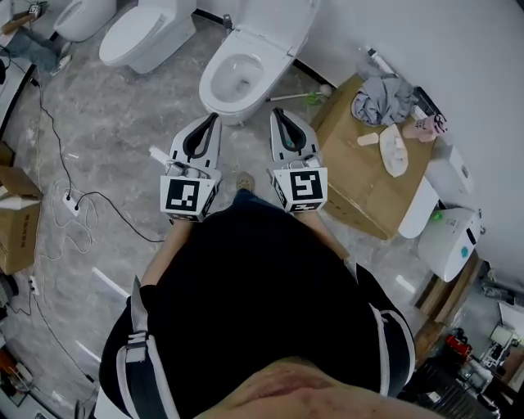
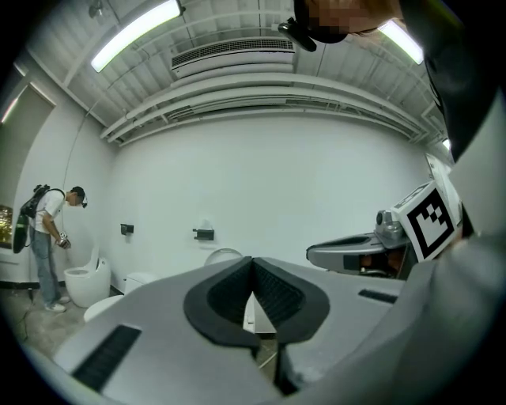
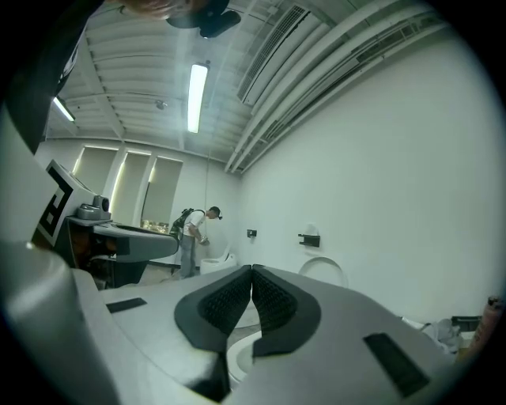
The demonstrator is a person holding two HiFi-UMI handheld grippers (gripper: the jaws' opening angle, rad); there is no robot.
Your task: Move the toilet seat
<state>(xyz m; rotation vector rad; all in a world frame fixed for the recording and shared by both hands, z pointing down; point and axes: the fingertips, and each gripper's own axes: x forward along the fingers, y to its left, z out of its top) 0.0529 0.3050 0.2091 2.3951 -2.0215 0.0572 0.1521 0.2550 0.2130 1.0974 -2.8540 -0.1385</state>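
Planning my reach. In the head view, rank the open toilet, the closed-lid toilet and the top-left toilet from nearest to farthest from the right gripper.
1. open toilet, just ahead of the right gripper.
2. closed-lid toilet, to the left of the open one.
3. top-left toilet, at the picture's corner.
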